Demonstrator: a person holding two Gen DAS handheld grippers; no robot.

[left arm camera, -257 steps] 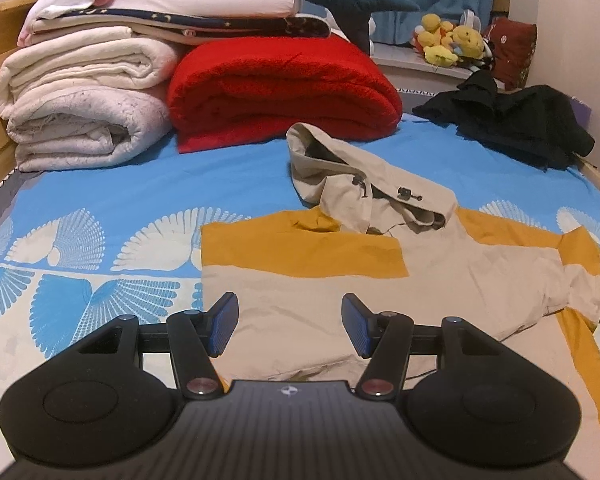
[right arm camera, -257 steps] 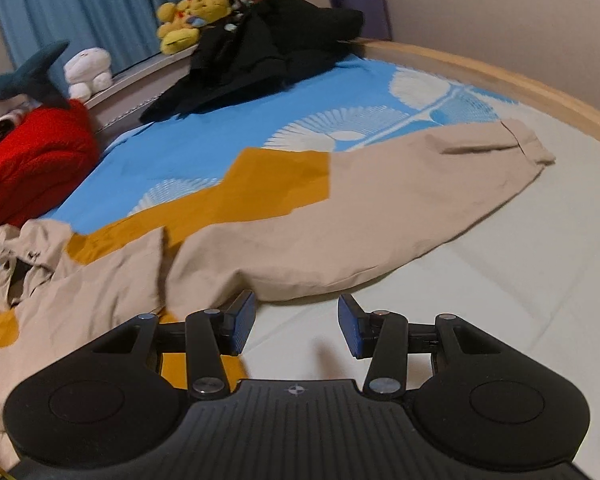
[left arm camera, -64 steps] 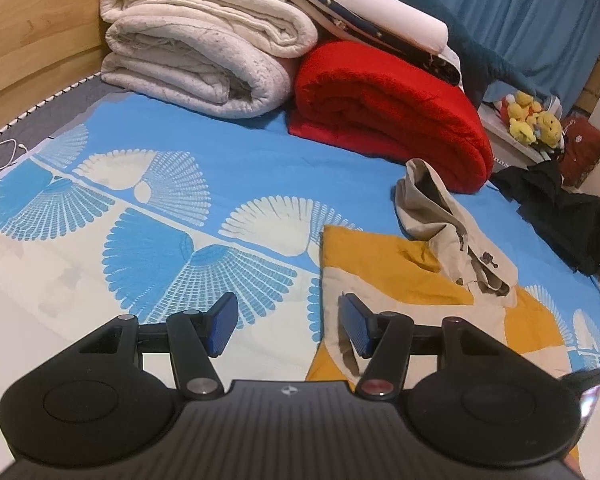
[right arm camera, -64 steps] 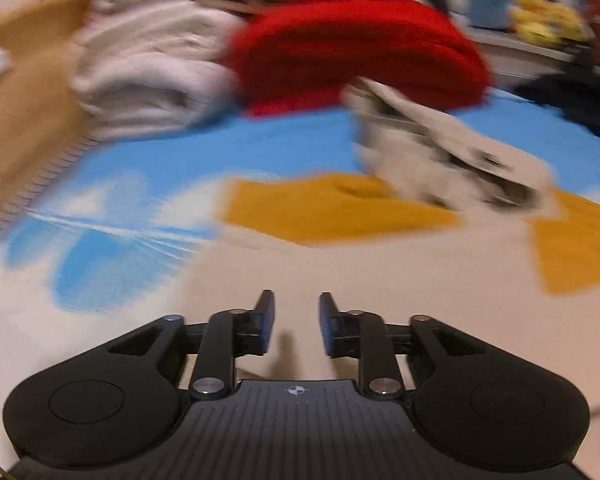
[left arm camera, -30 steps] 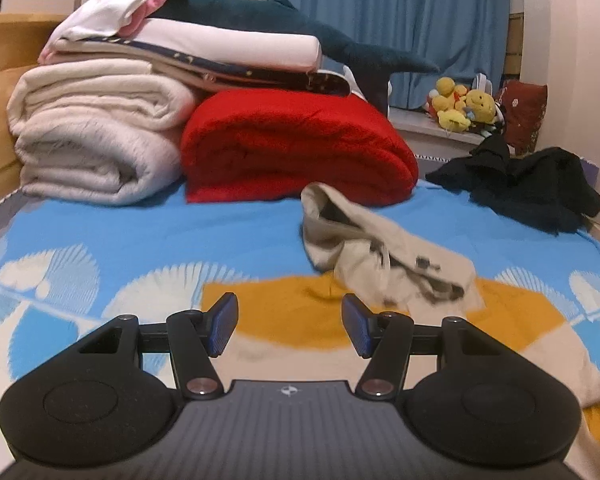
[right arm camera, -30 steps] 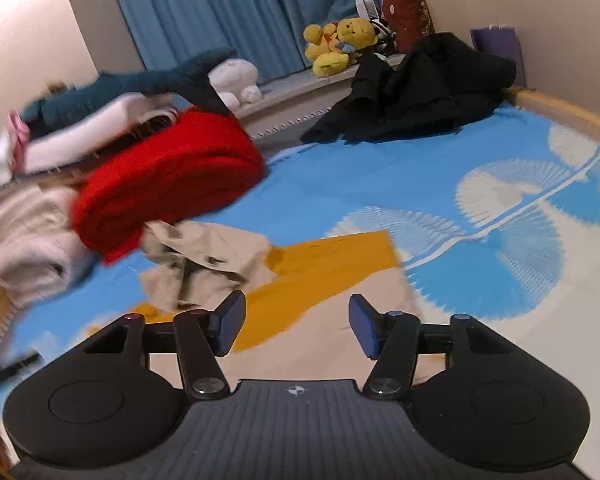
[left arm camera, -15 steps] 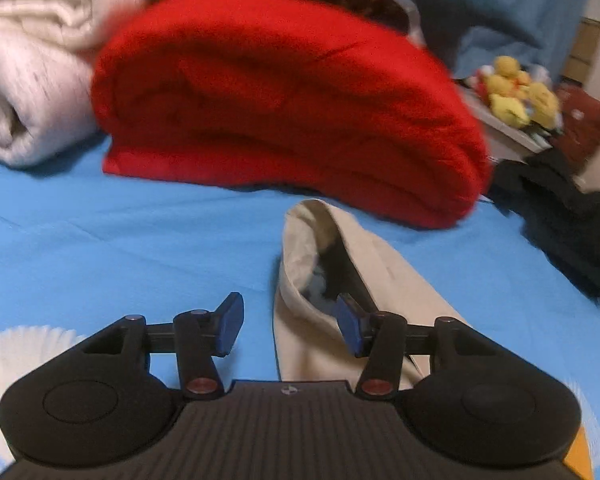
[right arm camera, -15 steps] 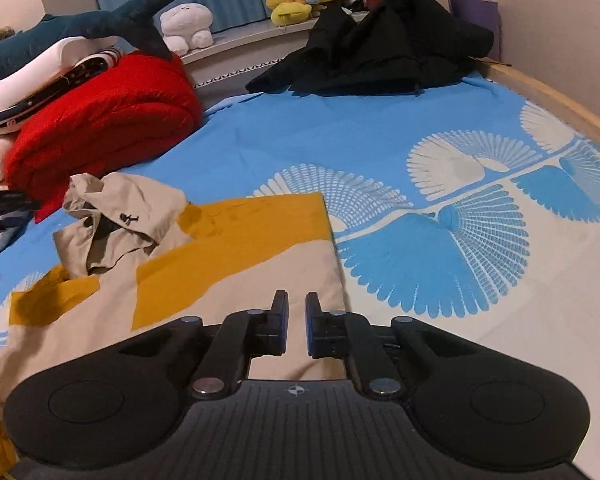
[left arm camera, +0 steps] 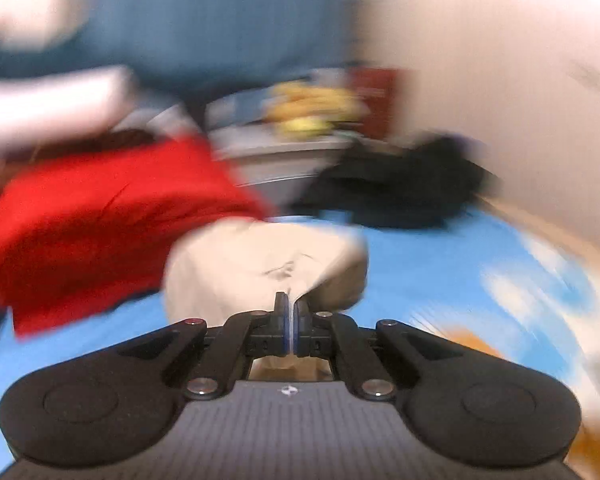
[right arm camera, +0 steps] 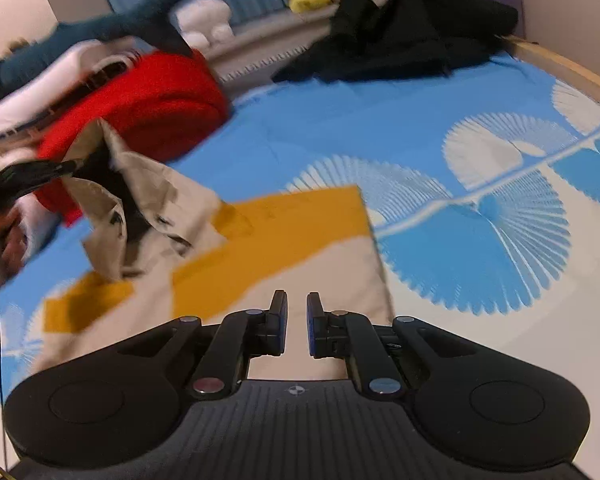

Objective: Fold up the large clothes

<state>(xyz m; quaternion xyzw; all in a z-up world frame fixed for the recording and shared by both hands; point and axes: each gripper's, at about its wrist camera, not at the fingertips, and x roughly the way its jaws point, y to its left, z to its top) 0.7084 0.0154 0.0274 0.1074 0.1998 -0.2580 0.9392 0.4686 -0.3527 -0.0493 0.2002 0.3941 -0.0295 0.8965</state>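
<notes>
Left tool pressed together, pinching the beige hood of the jacket; cloth seen between the pads in left wrist view, tho that frame is badly blurred. Right wrist view confirms: hood is lifted off the bed, held at far left. Right tool nearly shut w/ a thin gap; it sits over the jacket's right edge, but I cannot tell if cloth is in the jaws, as the pads hide it. Jacket lies flat mid-bed, sleeves apparently already folded in, near the red blanket. Long axis runs from the hood toward me, hood end pointing to the bed's far-left corner. My judgement: step in hand is tucking the hood down onto the body. To do it well I'd carry the hood low and straight along that axis, keep the right tool pinning the body so it doesn't drag, and release only once the hood lies flat, w/o bunching.
</notes>
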